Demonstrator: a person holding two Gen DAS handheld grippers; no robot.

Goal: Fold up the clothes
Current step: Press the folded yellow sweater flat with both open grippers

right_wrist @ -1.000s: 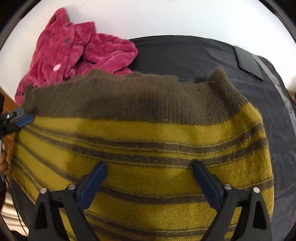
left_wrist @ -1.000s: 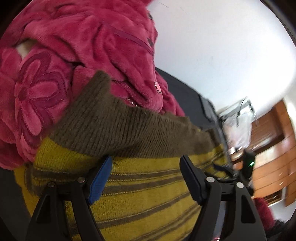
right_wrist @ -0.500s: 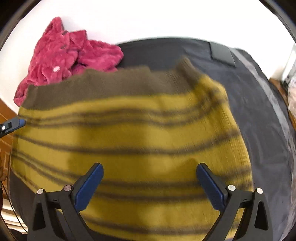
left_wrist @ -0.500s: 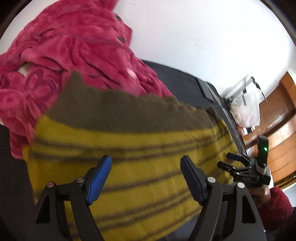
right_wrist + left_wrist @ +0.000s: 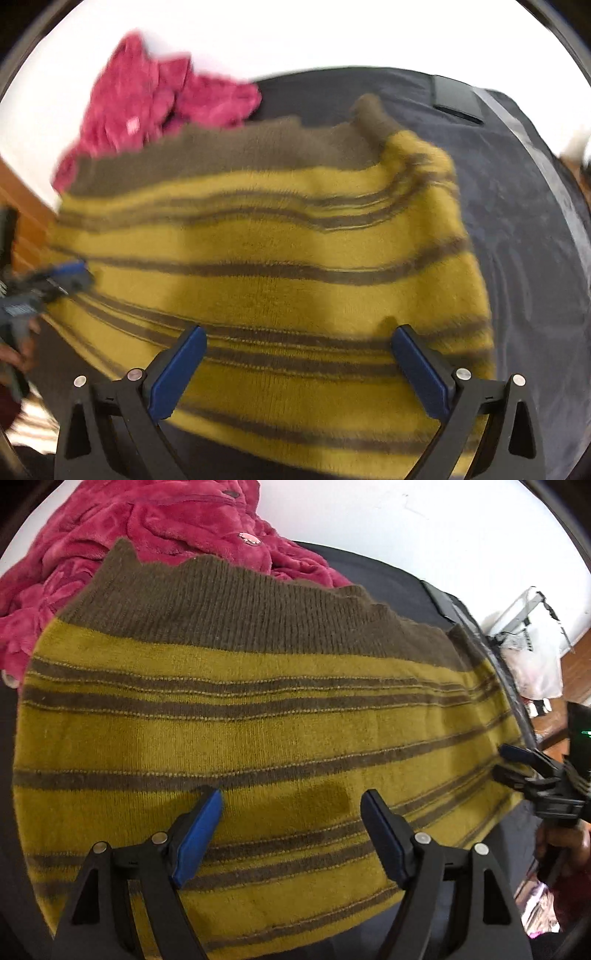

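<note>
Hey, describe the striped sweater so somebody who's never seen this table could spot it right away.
Start at the dark cloth-covered table. The striped sweater lies spread flat across its middle, in front of the crumpled pink fleece garment. Unlike that plain fuzzy pink heap, it is mustard-yellow knit with thin brown stripes and a wide ribbed brown band along its far edge.

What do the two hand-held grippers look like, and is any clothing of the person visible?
Both the left hand-held gripper and the right hand-held gripper have black angular frames with round silver rivets and flat blue pads on the fingers. In the left view, the right one's body shows a small green light. A dark red sleeve shows below the hand.
</note>
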